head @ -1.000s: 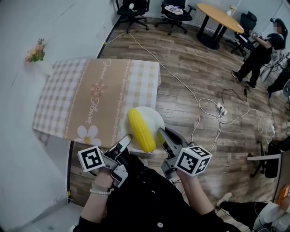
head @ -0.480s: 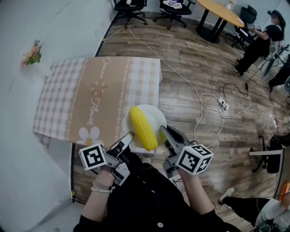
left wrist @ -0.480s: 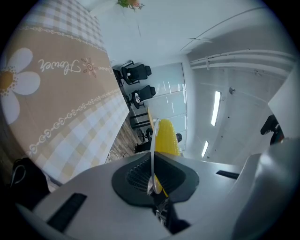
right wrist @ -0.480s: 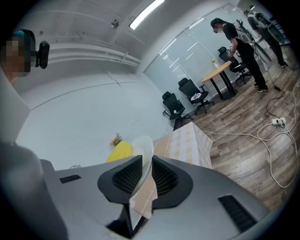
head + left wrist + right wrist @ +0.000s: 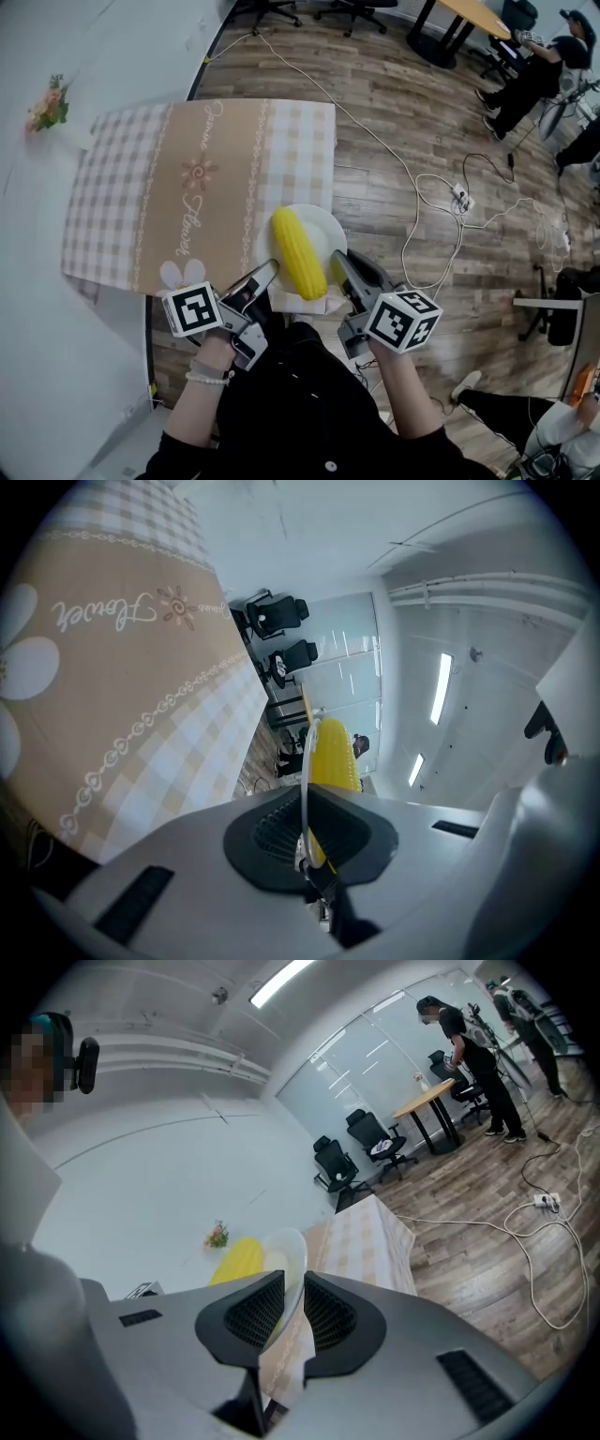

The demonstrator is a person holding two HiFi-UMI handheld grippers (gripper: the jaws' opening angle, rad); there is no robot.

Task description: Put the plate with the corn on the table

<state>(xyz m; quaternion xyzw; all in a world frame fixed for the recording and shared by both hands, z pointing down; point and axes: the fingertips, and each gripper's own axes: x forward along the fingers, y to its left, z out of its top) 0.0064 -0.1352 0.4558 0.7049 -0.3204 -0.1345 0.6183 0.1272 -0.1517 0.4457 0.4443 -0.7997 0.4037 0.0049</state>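
Note:
A white plate [image 5: 321, 231] carrying a yellow ear of corn [image 5: 296, 253] hangs over the near right corner of the table [image 5: 122, 187], which wears a checked cloth with a brown flowered band. My left gripper [image 5: 266, 272] is shut on the plate's near left rim; the rim [image 5: 304, 771] runs between its pads with the corn [image 5: 333, 754] beyond. My right gripper [image 5: 339, 263] is shut on the near right rim, and the plate's edge [image 5: 292, 1269] stands between its ribbed pads, the corn [image 5: 239, 1260] to the left.
White cables and a power strip [image 5: 459, 195] lie on the wooden floor to the right of the table. A person [image 5: 530, 80] stands at the far right beside a round wooden table [image 5: 469, 14]. A small flower bunch [image 5: 47, 108] sits by the left wall.
Both grippers and the plate with the corn have come lower and a little further over the table's corner. The grip on the rim is the same.

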